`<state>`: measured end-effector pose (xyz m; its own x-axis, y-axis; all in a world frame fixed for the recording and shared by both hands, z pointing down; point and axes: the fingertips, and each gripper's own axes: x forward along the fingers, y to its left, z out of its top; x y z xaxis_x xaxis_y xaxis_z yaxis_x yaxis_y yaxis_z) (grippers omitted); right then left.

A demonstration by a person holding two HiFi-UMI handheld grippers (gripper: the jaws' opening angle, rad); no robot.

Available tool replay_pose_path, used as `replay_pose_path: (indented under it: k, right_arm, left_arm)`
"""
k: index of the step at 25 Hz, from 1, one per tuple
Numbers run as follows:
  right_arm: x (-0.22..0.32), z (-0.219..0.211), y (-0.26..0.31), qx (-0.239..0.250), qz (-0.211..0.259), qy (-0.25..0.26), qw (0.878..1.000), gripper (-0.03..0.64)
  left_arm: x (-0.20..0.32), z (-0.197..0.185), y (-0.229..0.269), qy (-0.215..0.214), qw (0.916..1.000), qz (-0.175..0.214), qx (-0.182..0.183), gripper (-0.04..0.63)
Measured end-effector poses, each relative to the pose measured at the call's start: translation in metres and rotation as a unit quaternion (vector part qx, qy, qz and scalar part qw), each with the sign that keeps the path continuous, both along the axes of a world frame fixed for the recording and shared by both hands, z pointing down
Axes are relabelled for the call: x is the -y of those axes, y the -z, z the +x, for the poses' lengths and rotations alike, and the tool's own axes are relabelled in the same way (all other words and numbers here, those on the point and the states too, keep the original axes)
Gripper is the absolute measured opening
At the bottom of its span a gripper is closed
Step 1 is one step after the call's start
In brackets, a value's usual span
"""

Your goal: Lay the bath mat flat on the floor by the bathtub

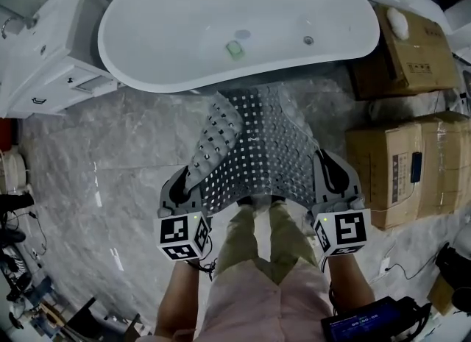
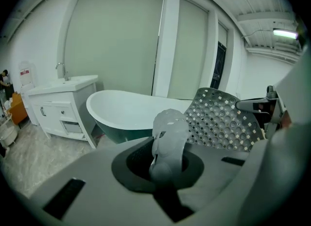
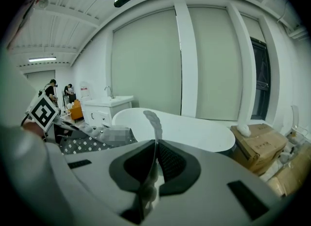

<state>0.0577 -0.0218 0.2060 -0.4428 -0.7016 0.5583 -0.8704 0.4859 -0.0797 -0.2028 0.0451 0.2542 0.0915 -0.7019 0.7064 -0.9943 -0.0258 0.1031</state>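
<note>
1. Under you lies a grey marbled floor (image 1: 96,164).
2. At its left edge you have a white vanity cabinet (image 1: 44,54) with a faucet (image 2: 61,69).
3. Along its right edge stand cardboard boxes (image 1: 408,171).
4. Ahead of you are tall shaded windows (image 3: 146,64); a ceiling strip light (image 2: 285,33) glows.

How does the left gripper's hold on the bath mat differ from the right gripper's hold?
The left gripper clamps a bunched, curled lump of the bath mat; the right gripper pinches a thin edge seen end-on. In the head view, the mat's side by the left gripper is folded over, while the side by the right gripper hangs smoother. Both are shut on the mat's near corners, in front of the bathtub.
</note>
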Motion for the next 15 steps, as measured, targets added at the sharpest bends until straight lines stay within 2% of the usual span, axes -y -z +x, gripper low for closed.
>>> replay_pose_path:
  k: [15]
  right_arm:
    - [0.000, 0.020, -0.073, -0.011, -0.035, 0.021, 0.999, 0.029]
  left_arm:
    - [-0.002, 0.017, -0.077, 0.006, 0.9990, -0.044, -0.008, 0.038]
